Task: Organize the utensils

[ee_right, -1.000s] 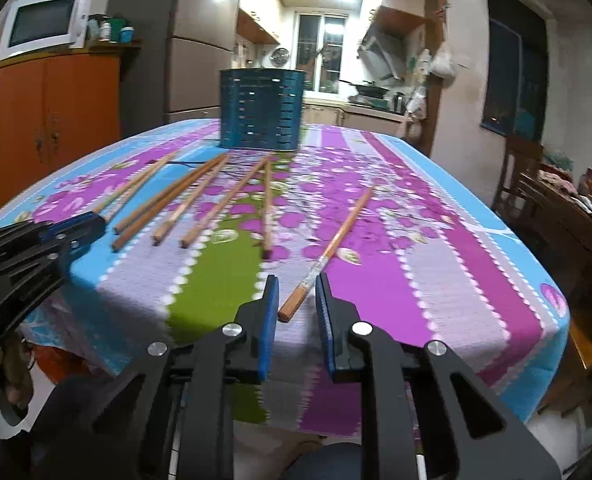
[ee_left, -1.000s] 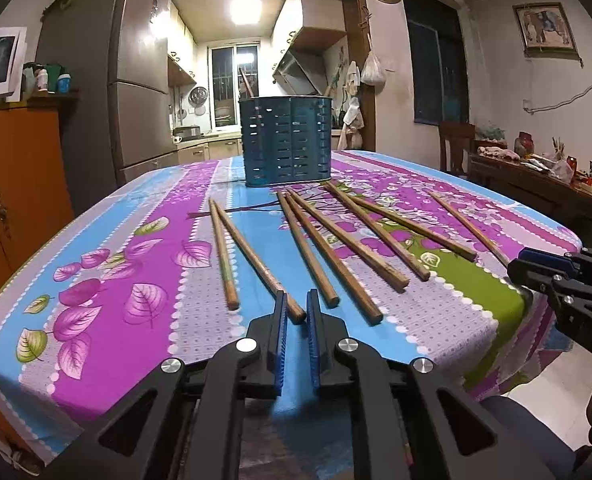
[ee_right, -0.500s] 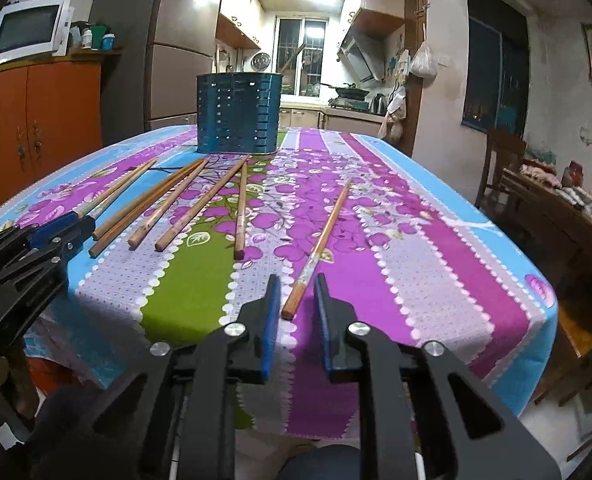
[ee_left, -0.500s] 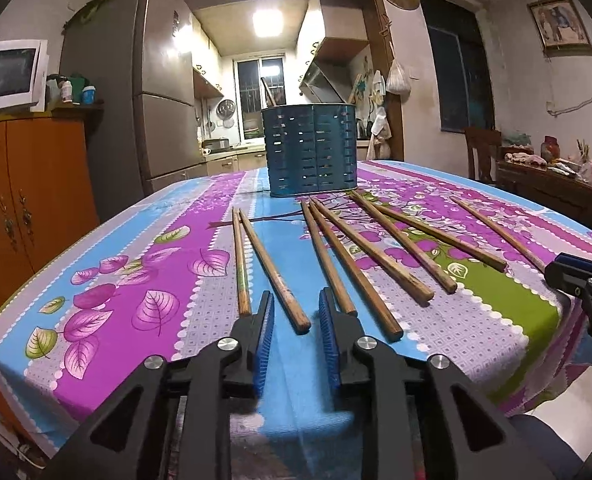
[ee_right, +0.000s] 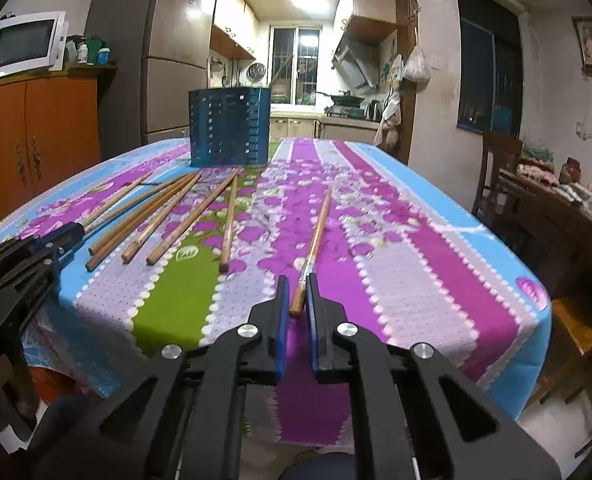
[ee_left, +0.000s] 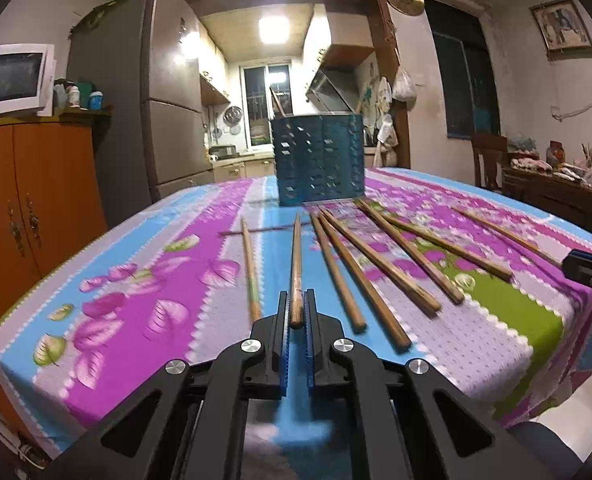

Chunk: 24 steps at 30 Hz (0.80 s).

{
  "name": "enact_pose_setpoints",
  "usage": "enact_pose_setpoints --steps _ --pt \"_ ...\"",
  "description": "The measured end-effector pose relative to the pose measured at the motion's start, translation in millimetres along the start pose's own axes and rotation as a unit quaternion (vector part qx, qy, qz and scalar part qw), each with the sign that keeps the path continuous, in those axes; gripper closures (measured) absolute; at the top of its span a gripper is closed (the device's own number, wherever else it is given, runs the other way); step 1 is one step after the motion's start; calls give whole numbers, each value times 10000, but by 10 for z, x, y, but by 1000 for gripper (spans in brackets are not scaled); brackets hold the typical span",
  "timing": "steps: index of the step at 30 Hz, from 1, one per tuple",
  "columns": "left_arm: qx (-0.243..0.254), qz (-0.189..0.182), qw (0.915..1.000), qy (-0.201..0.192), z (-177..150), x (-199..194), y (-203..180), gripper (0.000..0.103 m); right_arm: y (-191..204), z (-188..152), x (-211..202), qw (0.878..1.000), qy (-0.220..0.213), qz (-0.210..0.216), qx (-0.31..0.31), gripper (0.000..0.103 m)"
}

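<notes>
Several wooden chopsticks lie on a floral tablecloth point(ee_left: 144, 280) in front of a dark blue slotted utensil holder point(ee_left: 318, 159), also in the right wrist view point(ee_right: 229, 127). My left gripper point(ee_left: 295, 308) is shut on the near end of one chopstick point(ee_left: 296, 256), which points toward the holder. My right gripper point(ee_right: 296, 294) has its jaws closed around the near end of a lone chopstick point(ee_right: 316, 232) lying apart on the right. One chopstick stands inside the holder. The left gripper also shows at the left edge of the right wrist view point(ee_right: 56, 240).
A single chopstick point(ee_left: 250, 268) lies left of the held one; several more point(ee_left: 380, 264) fan out to the right. An orange cabinet point(ee_left: 28, 200) stands left, a wooden chair and a cluttered side table point(ee_right: 556, 200) right. The table edge is just below both grippers.
Both grippers moved forward onto the near ends of chopsticks and closed on them. The left chopstick has swung to point straight at the holder.
</notes>
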<state>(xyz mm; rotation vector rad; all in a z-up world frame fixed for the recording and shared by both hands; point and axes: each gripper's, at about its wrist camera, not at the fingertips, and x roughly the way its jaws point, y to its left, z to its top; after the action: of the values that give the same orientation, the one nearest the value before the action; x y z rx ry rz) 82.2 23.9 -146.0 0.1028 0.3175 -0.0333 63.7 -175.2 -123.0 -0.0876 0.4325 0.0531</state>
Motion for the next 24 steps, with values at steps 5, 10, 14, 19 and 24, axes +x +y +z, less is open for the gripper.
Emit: enact_pose_setpoints --steps 5,10,14,19,24 --pt "9 66 9990 -437 216 -204 84 96 -72 174 -177 9990 -362 -77 -236 98" --pt "137 51 9930 -1171 635 -464 73 95 -180 538 -365 9958 -833 -108 -352 98" --pt "189 11 9879 -1542 935 -529 69 96 -286 904 -423 9923 -1183 32 -370 99" --pt "204 -65 9845 -1742 1248 -500 97 96 -429 1341 -363 9904 -1304 331 -307 99" --pt "191 -283 9869 -1579 1566 -356 146 96 -534 1742 -157 9908 -1116 692 -333 99"
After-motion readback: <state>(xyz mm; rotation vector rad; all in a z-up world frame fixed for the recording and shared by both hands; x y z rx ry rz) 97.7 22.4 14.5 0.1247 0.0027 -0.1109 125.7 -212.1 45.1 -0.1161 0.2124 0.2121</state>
